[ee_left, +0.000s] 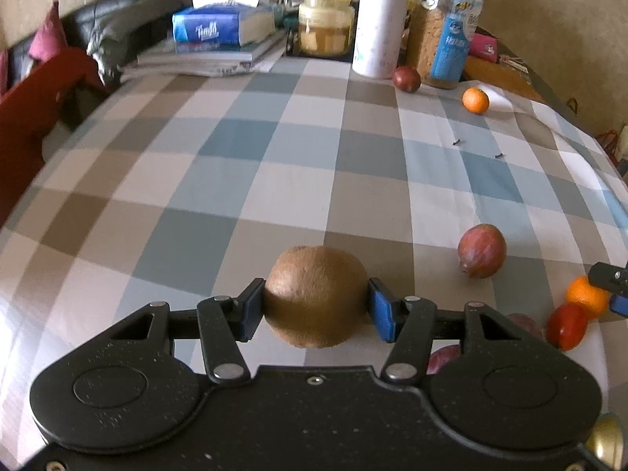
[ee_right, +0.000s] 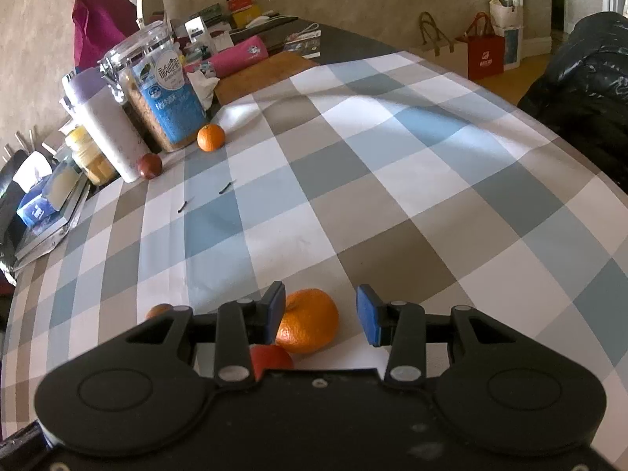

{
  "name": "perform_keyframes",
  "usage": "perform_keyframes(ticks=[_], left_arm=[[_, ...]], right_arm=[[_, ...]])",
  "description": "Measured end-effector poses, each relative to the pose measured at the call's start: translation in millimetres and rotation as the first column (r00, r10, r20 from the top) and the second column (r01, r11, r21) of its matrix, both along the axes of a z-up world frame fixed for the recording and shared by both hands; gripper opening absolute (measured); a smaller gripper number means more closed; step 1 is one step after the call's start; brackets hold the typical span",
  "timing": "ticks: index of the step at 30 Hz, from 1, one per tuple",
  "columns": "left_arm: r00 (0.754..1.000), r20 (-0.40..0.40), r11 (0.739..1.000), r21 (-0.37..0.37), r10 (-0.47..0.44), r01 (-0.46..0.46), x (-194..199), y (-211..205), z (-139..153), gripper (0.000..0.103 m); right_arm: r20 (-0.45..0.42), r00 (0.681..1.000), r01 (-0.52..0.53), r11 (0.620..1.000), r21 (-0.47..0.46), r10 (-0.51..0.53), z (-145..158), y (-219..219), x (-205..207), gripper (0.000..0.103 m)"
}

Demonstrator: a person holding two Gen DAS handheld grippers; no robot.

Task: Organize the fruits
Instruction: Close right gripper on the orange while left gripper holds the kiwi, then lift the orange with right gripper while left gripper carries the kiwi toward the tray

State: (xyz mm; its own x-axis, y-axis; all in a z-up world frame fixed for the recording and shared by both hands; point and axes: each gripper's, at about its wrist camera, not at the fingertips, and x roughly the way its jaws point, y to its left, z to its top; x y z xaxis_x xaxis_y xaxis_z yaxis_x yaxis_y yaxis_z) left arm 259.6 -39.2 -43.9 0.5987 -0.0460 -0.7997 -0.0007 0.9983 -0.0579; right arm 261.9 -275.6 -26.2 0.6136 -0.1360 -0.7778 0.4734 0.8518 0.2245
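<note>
L gripper [ee_left: 316,306] clamps a brown kiwi [ee_left: 316,296] between both blue pads, jaws partly closed onto it, pads pressing its L and R sides. Kiwi's long axis looks to run roughly toward/away from cam, near end sticking out below the pads at 6 o'clock; hard to say exactly w/ fisheye. It sits centred in the jaws, above the checked tablecloth [ee_left: 235,165].

R gripper [ee_right: 321,316] jaws stand about half open, holding nothing. A mandarin [ee_right: 308,325] lies on the cloth between the pads, off-centre: up against the L pad or just beside it, clear gap to the R pad. It's squat, flattish, no clear long axis. Small red fruit [ee_right: 271,359] just at its 7 o'clock, partly hidden by gripper body.

Around, L wrist view: purple-red fruit [ee_left: 482,250] at 2 o'clock from kiwi, on the cloth, apart from it. At 3 o'clock the orange + red pair w/ R gripper tip over them. Far end at 12–1 o'clock: small dark red fruit [ee_left: 406,78], second mandarin [ee_left: 475,100], white bottle [ee_left: 378,23], clear jar w/ blue label [ee_left: 447,31], tissue pack [ee_left: 219,25]. Two tiny dark bits [ee_left: 457,142] on the cloth mid-table. Nothing sits right next to the kiwi.
</note>
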Motion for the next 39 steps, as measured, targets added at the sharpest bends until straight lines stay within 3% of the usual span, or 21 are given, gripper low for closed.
perform_keyframes(ticks=[15, 29, 39], left_arm=[[1.000, -0.025, 0.999, -0.030, -0.011, 0.011, 1.8, 4.1, -1.8, 0.061], [1.000, -0.011, 0.999, 0.032, -0.025, 0.025, -0.4, -4.6, -3.5, 0.061], [0.999, -0.008, 0.998, 0.044, -0.033, 0.034, -0.7, -7.9, -4.3, 0.061]], right_arm=[[-0.025, 0.998, -0.052, 0.999, -0.006, 0.052, -2.7, 9.0, 3.7, 0.044], [-0.088, 0.993, -0.088, 0.991, -0.100, 0.079, -8.1, 25.2, 9.2, 0.044], [-0.093, 0.993, -0.073, 0.995, -0.067, 0.067, -10.8, 20.5, 10.7, 0.043]])
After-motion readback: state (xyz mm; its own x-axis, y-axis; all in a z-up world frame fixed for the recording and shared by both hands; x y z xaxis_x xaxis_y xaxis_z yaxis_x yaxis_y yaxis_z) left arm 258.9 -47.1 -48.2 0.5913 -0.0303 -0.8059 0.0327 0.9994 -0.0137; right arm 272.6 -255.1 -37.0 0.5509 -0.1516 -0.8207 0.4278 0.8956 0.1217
